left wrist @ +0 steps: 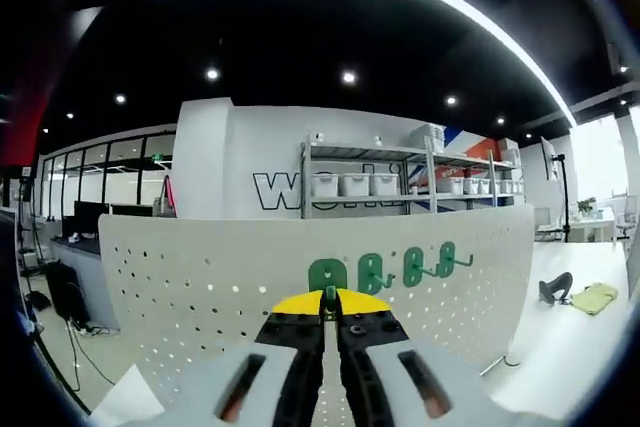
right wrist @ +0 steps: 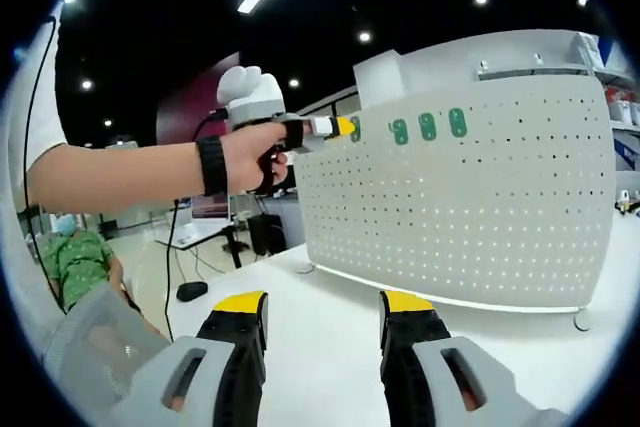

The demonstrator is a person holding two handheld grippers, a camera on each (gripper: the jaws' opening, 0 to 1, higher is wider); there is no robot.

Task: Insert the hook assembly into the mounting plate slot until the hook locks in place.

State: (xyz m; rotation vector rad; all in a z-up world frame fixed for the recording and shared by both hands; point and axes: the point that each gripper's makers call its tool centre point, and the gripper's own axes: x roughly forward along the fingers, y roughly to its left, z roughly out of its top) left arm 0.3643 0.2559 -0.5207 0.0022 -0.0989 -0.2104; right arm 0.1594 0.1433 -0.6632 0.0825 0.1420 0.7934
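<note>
Left gripper view: left tongs (left wrist: 329, 299), yellow-tipped black jaws clenched on a green plastic hook (left wrist: 328, 274), pressed at the white perforated metal pegboard panel (left wrist: 200, 267). Three more green hooks (left wrist: 412, 267) sit on the panel just right of the held one, in a row. Shelf rack with white bins (left wrist: 355, 184) far behind the panel. White desk (left wrist: 570, 347) to the right, black item and yellow-green cloth (left wrist: 594, 297) lying on it.

Right gripper view: right tongs (right wrist: 322, 309) released, jaws well apart, nothing between them, over the white desk near the panel's base. Person's hand (right wrist: 245, 157) with black wristband holds the left tongs up at the panel's top left edge, next to the green hook row.
</note>
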